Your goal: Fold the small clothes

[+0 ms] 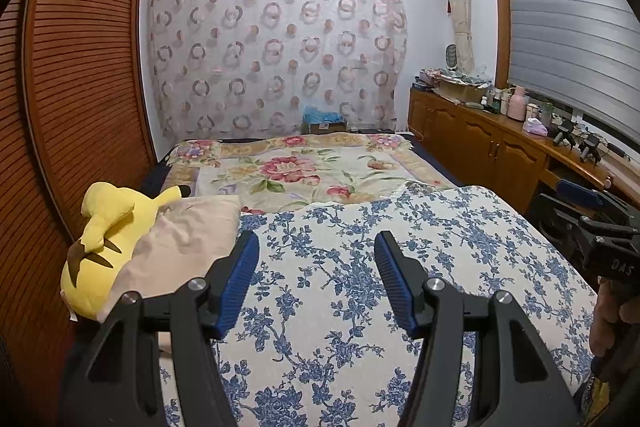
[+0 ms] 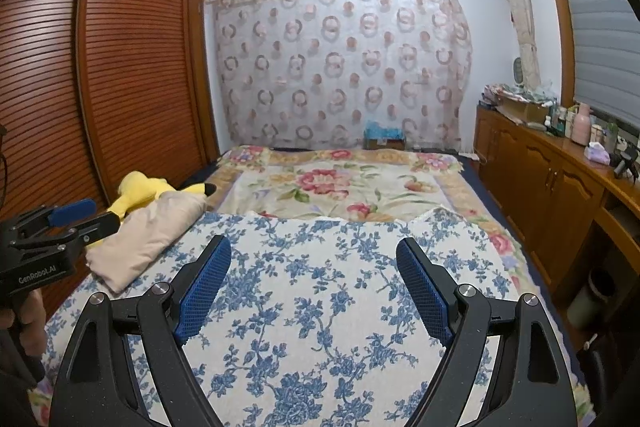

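Observation:
A beige folded cloth [image 1: 180, 243] lies on the left side of the bed, against a yellow plush toy [image 1: 108, 227]. It also shows in the right wrist view [image 2: 148, 235]. My left gripper [image 1: 316, 247] is open and empty, held above the blue-flowered bedspread [image 1: 360, 287], to the right of the beige cloth. My right gripper [image 2: 314, 251] is open and empty above the same bedspread [image 2: 320, 307]. Each gripper shows at the edge of the other's view: the right one [image 1: 592, 211] and the left one [image 2: 60, 223].
A pink-flowered blanket [image 1: 304, 171] covers the far half of the bed. A slatted wooden wardrobe [image 1: 80, 87] stands on the left. A wooden cabinet [image 1: 480, 135] with bottles and clutter runs along the right under the window. A patterned curtain [image 1: 276, 51] hangs at the back.

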`<state>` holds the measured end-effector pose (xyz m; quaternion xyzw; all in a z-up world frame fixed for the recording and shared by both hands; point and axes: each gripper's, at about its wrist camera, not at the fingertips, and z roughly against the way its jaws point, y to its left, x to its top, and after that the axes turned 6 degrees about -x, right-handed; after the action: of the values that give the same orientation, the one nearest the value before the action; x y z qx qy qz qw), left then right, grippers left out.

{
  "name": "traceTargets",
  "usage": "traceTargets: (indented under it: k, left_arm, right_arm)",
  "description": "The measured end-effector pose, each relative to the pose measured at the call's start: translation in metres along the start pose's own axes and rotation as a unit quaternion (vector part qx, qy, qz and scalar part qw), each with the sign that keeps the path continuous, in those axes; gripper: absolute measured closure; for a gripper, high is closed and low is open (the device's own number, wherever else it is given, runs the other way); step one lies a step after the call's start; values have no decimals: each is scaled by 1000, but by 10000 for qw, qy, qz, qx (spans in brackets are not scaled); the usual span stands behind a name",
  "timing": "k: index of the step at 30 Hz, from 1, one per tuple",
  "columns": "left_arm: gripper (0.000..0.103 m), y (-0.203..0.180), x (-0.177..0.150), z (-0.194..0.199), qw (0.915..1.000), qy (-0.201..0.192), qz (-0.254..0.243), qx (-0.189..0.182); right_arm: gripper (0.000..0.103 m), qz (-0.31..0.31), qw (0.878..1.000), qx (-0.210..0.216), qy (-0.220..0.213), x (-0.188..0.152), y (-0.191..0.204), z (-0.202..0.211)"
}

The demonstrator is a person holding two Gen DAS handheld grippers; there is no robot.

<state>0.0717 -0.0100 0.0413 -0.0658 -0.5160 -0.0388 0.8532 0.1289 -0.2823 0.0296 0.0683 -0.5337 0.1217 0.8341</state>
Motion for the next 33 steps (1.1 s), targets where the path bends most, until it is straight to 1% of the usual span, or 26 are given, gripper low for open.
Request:
traceTargets:
  k: [33]
  left_arm:
    - [43,-2,3,2,10000,-73,-9,11]
  right_arm:
    - [16,-40,10000,-26,-5,-5,1,2]
